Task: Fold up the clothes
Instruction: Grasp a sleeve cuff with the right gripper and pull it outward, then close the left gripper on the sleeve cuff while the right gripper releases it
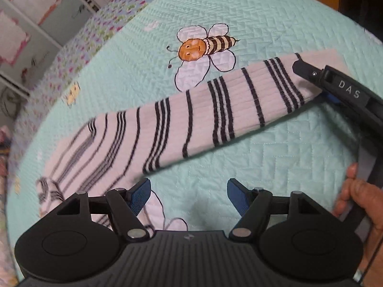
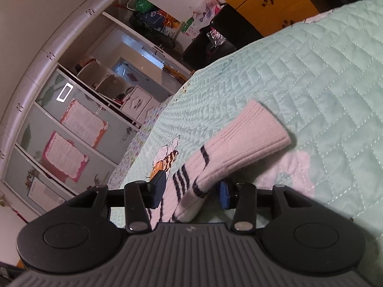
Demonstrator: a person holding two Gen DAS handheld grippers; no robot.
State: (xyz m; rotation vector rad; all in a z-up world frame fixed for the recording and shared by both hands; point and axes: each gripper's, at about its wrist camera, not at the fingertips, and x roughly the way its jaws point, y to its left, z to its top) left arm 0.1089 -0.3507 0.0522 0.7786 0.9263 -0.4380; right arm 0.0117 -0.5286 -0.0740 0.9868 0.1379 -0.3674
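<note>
- The striped sock [image 1: 191, 117] lies stretched across the mint quilt [image 1: 287, 167], just below the bee print [image 1: 203, 47], which serves as landmark here; its cuff end runs away from the bee toward the right gripper [image 2: 191, 191].
- It is soft, light knit: it will sag and drape wherever unsupported, and stretch if pulled. Best taken at the ribbed cuff [image 2: 258, 129] or the toe, where the fabric is doubled and gives the pads something to bite.
- The left gripper [image 1: 189, 196] hangs over the quilt on the near side of the sock from the bee, jaws wide apart, nothing between them.
- The right gripper's jaws straddle the sock near the cuff stripes with a gap either side; the pads seem not to press, though the fabric hides part of the right-hand pad [image 2: 225, 195].
- The toe end, far from the bee, is blurred and partly hidden by the left gripper's body; whether there are one or two socks I cannot tell.
</note>
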